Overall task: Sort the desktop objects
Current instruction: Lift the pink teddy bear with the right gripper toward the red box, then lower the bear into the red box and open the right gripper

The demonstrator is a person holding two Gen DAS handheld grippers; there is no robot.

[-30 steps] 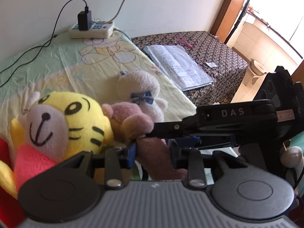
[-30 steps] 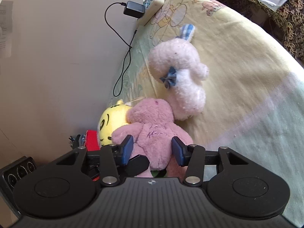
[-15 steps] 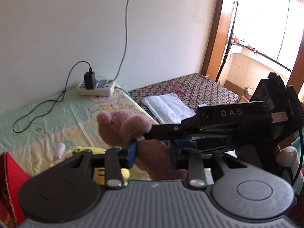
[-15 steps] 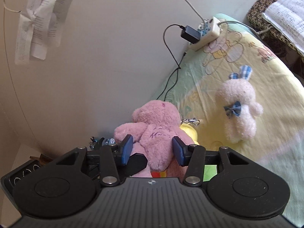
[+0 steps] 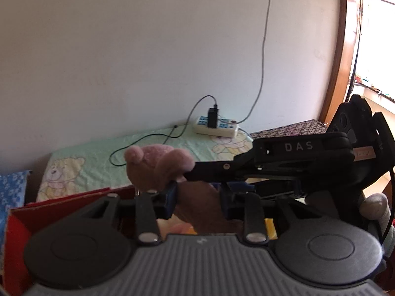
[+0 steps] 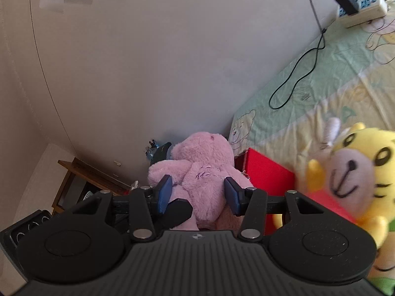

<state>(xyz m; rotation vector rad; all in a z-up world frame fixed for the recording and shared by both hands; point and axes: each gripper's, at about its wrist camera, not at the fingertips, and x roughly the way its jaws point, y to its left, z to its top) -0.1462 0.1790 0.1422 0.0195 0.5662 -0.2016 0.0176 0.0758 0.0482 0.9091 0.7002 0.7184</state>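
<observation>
Currently clamped in both grippers: soft pink plush bear (image 6: pixel 205 170), lifted clear of the bed. Left gripper (image 5: pixel 198 201) fingers (image 5: pixel 170 198) clenched on the lower body; right gripper (image 6: pixel 198 192) fingers (image 6: pixel 165 192) pressed into the plush flanks. Keep both grips firm and move as one unit to avoid twisting the toy. Carry low over the red cardboard box (image 6: pixel 265 172) just beyond, presumably the sorting bin. Release only once centred above the opening. Avoid brushing the yellow plush tiger (image 6: pixel 355 170) to the right. Stay clear of the black cable (image 6: pixel 296 74) and white power strip (image 5: pixel 216 128) on the pale green bed sheet (image 5: pixel 98 157) further back.
</observation>
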